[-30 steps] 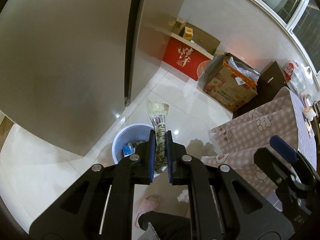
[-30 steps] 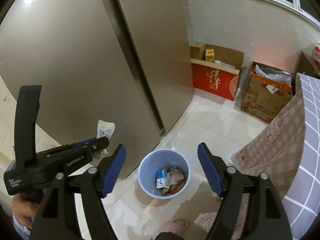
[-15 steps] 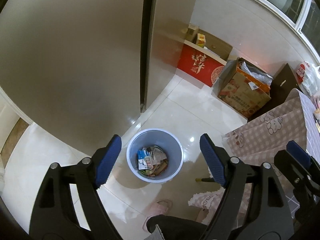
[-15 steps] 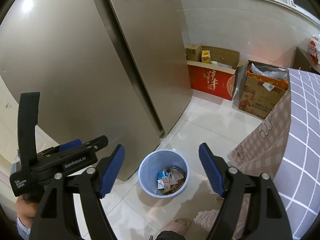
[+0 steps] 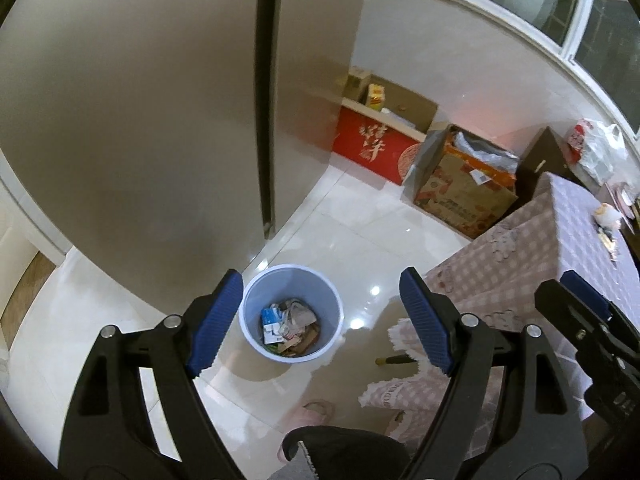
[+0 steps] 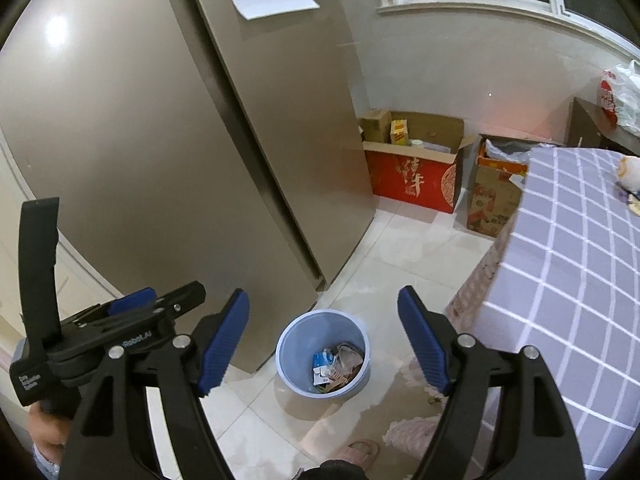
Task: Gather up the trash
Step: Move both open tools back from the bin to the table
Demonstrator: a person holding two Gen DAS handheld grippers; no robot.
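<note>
My left gripper (image 5: 320, 320) has its jaws spread wide with nothing between them, and my right gripper (image 6: 323, 338) is spread and empty too. Low in the middle of both views, the round pale-blue plastic bin (image 5: 291, 316) stands on the glossy white tiled floor (image 5: 360, 224), holding crumpled wrappers and cartons (image 5: 290, 326). The checked-cloth counter (image 6: 580, 264) fills the right side.
</note>
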